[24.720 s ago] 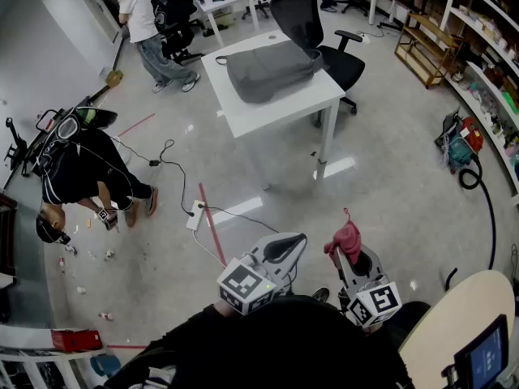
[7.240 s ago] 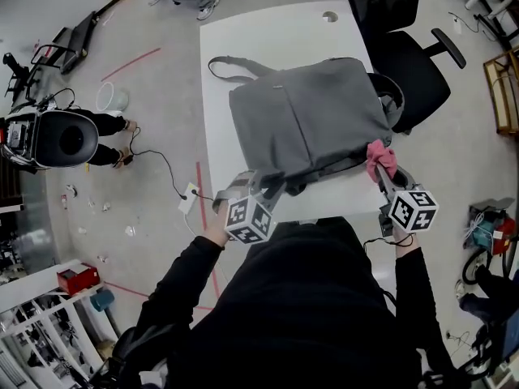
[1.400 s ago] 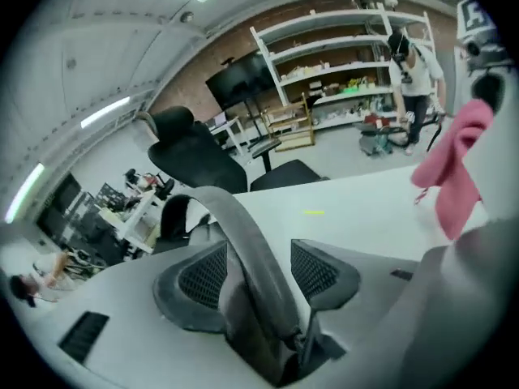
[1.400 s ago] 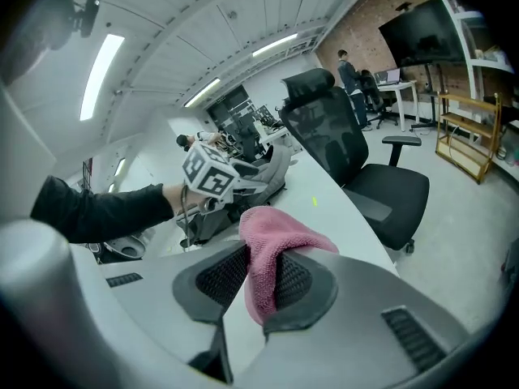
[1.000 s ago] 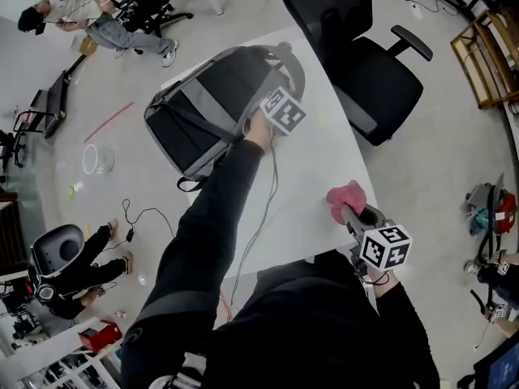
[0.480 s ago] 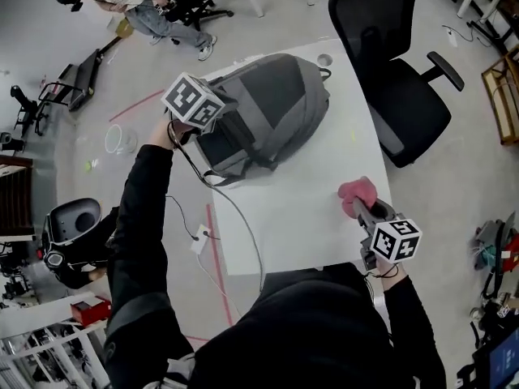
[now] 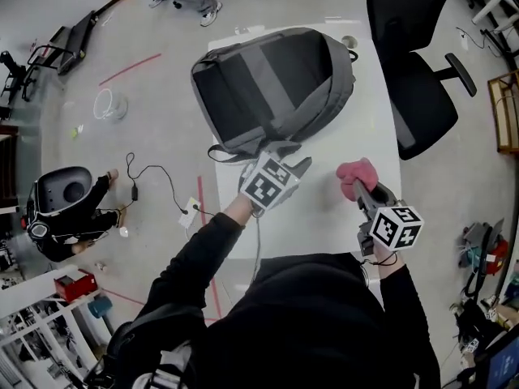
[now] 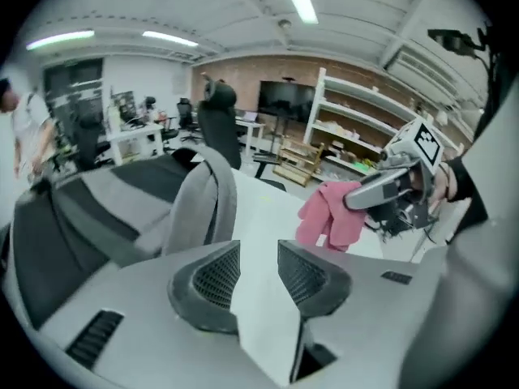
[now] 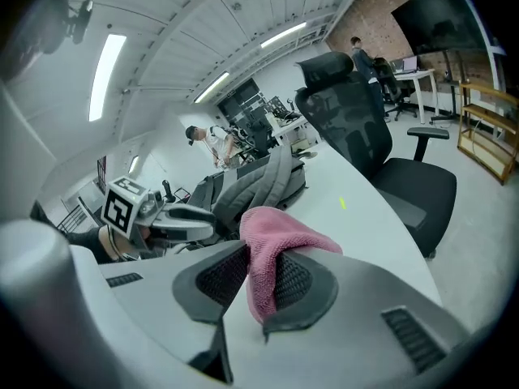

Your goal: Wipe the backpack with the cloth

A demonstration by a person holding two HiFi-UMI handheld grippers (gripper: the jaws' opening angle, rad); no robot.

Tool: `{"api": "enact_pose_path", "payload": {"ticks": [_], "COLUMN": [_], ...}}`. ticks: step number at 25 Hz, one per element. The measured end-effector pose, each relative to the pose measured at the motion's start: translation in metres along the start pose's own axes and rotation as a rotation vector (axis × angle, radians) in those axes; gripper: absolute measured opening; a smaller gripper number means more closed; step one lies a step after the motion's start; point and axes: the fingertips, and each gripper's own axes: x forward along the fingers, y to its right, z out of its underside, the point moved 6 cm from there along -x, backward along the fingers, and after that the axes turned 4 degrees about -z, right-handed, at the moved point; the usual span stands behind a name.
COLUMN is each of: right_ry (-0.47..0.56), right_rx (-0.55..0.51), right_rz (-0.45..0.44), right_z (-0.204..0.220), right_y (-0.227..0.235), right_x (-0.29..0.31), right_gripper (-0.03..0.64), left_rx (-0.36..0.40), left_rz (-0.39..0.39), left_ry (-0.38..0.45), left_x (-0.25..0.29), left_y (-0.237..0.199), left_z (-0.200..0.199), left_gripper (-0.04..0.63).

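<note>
Two grippers, pink cloth, backpack, branding unclear

The backpack is grey with black panels, the cloth pink, the surface white, and the chair black.

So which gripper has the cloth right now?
The right gripper, shut on the pink cloth. The left gripper has just been opening its jaws, nothing between them.

backpack: grey, straps up | cloth: pink, in right gripper jaws
</note>
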Motion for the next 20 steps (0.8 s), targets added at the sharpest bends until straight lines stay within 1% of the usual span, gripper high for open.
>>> {"api": "enact_pose_path", "payload": {"ticks": [1, 2, 4, 5, 6, 8, 9, 10, 11, 13, 15, 16, 18, 19, 20], "right_ry": [-0.011, -0.021, -0.038, -0.045, -0.049, -0.054, -0.055, -0.057, -0.059, -0.062, -0.063, -0.062, -0.058, -0.056, -0.054], "right_rx": [0.004, 0.005, -0.004, -0.011, -0.017, -0.027, -0.029, -0.03, -0.03, -0.029, -0.017, -0.007, 0.017, 0.027, 0.034], "right_rz": [-0.001, -0.006, -0.021, -0.027, -0.033, -0.037, -0.037, -0.036, -0.035, -0.031, -0.023, -0.017, -0.005, -0.001, -0.001], "right_z": [0.003, 0.006, 0.009, 0.01, 0.011, 0.012, 0.013, 0.014, 0.016, 0.019, 0.024, 0.026, 0.032, 0.034, 0.036], "right_y": [-0.001, -0.003, -0.008, -0.01, -0.012, -0.014, -0.015, -0.016, -0.018, -0.019, -0.012, -0.006, 0.009, 0.015, 0.02], "right_x": [0.003, 0.007, 0.013, 0.015, 0.017, 0.018, 0.017, 0.015, 0.012, 0.006, -0.003, -0.008, -0.018, -0.021, -0.023], "right_gripper": [0.077, 0.077, 0.077, 0.077, 0.077, 0.077, 0.077, 0.077, 0.077, 0.077, 0.077, 0.077, 0.077, 0.077, 0.077], "left_rx": [-0.01, 0.033, 0.183, 0.238, 0.27, 0.289, 0.29, 0.287, 0.272, 0.216, 0.163, 0.15, 0.155, 0.163, 0.168], "left_rz": [-0.051, -0.115, -0.243, -0.291, -0.329, -0.411, -0.468, -0.522, -0.56, -0.587, -0.589, -0.587, -0.573, -0.55, -0.516], "left_ry": [-0.001, -0.016, -0.054, -0.07, -0.086, -0.109, -0.118, -0.126, -0.134, -0.157, -0.189, -0.208, -0.254, -0.276, -0.294], "left_x": [0.008, 0.018, 0.038, 0.049, 0.059, 0.078, 0.085, 0.09, 0.095, 0.103, 0.112, 0.117, 0.128, 0.132, 0.133], "left_y": [0.003, 0.006, 0.006, 0.003, 0.0, -0.01, -0.014, -0.019, -0.022, -0.03, -0.038, -0.04, -0.041, -0.039, -0.035], "left_z": [0.015, 0.028, 0.04, 0.041, 0.039, 0.034, 0.03, 0.028, 0.027, 0.026, 0.024, 0.023, 0.024, 0.026, 0.027], "left_gripper": [0.141, 0.143, 0.146, 0.146, 0.147, 0.174, 0.222, 0.242, 0.261, 0.278, 0.278, 0.278, 0.276, 0.275, 0.245]}}
